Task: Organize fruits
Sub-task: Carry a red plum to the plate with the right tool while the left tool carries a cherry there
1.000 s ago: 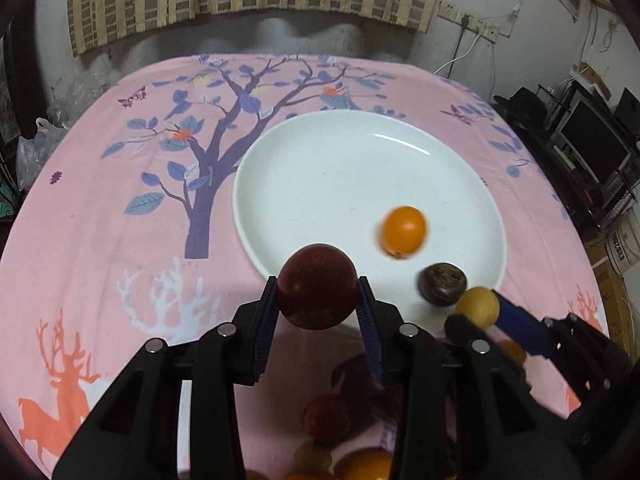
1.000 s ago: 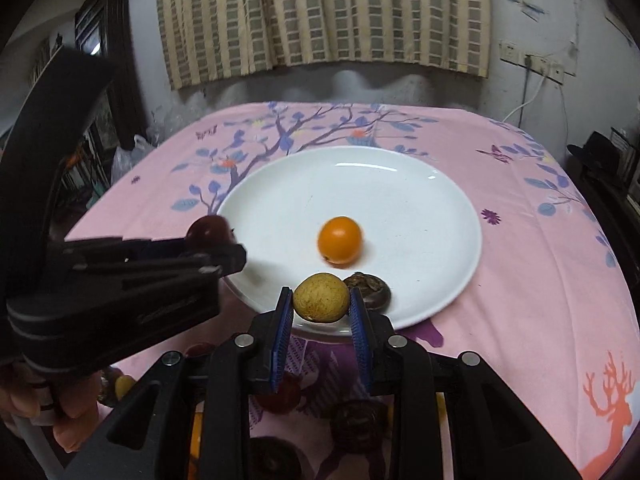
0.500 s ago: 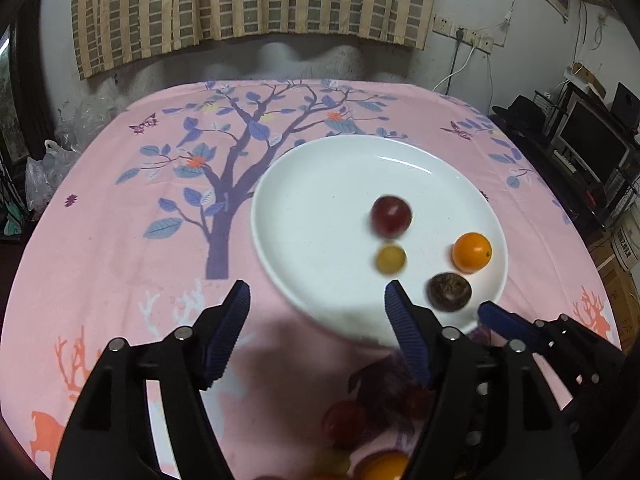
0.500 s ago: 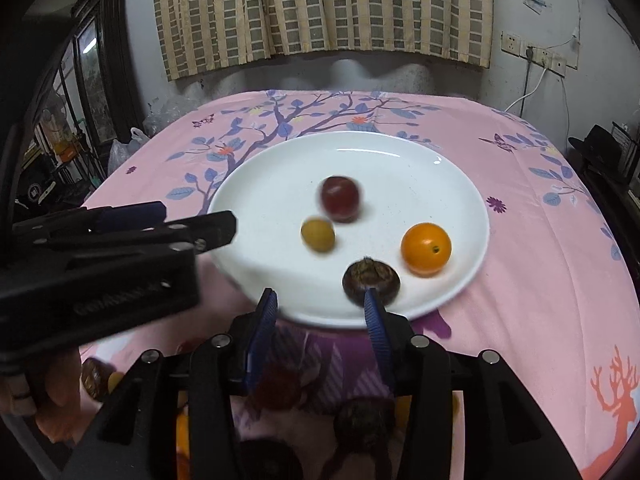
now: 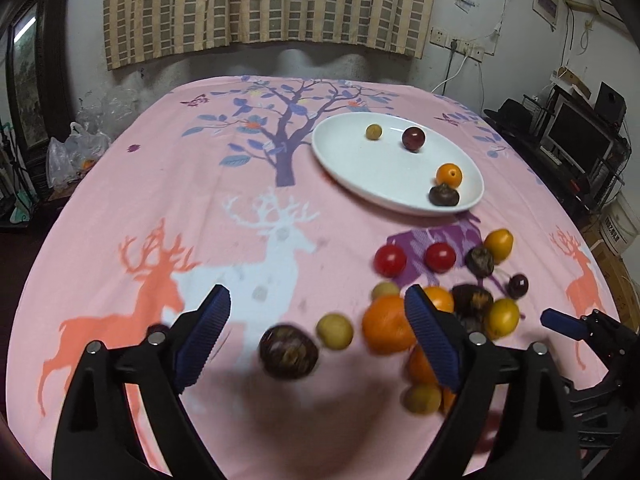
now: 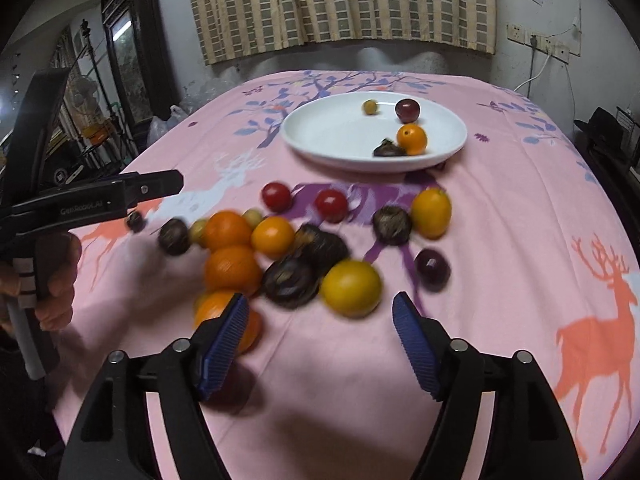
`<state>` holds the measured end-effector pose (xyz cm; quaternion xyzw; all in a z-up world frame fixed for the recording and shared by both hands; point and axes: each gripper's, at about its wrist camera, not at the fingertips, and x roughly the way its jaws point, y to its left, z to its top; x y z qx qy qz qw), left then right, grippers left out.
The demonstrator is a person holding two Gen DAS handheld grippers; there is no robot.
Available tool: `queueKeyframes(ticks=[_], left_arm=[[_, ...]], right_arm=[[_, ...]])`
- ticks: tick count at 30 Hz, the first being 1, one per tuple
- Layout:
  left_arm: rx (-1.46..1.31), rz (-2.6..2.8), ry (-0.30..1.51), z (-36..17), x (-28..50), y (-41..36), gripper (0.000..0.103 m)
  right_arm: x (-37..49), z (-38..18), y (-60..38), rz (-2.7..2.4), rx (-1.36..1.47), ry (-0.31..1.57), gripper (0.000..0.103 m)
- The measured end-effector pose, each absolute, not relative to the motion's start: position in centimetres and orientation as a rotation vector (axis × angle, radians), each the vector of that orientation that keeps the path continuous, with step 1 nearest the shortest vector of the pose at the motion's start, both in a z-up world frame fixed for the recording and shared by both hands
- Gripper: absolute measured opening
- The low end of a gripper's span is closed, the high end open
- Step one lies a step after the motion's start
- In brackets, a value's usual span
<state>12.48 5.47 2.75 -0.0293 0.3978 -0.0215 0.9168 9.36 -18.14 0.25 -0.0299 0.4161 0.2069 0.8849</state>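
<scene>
Left gripper (image 5: 316, 328) opening, empty; near fruit pile (image 5: 436, 312) blurred.

Both wrist views downward, sharing plate (image 5: 348, 172)

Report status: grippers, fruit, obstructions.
Left gripper and right gripper opening, empty. Four fruits on plate; pile waits on tablecloth. Nothing in the way.
</scene>
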Motion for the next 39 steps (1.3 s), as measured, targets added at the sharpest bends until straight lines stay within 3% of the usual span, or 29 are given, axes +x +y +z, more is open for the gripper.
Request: queueKeyframes(ticks=[16,17,18,20,30,35,39], left_arm=[[-0.032,-0.01,0.823,0.7,5.3,8.8,0.088],[-0.038,-0.003,0.827,0.6,5.3,9.3,0.088],[-0.045,0.003,0.832,0.5,5.3,9.7,0.088],[-0.061,0.013,0.842,0.3,5.5,10.4,0.088],[-0.093,0.083,0.912,-1.7,7.6,14.4,0.088],[-0.1,0.105,0.95,-2.9,9.8,15.6,0.068],[-0.099,0.119,0.967,-3.5,11.5,15.7,0.061]], right_arm=[[4.0,-2.5,-11.9,0.456,-0.264,0.95,0.08],[4.2,-2.7,-11.8,0.456,-0.264,0.953,0.073],[4.4,-2.9,-11.7,0.463,-0.263,0.96,0.053],[4.5,-3.0,-11.5,0.472,-0.262,0.958,0.041],[4.2,-2.8,-12.5,0.497,-0.208,0.952,0.04],[4.1,-2.6,-13.1,0.519,-0.185,0.946,0.04],[4.1,-2.6,-13.5,0.525,-0.172,0.948,0.04]])
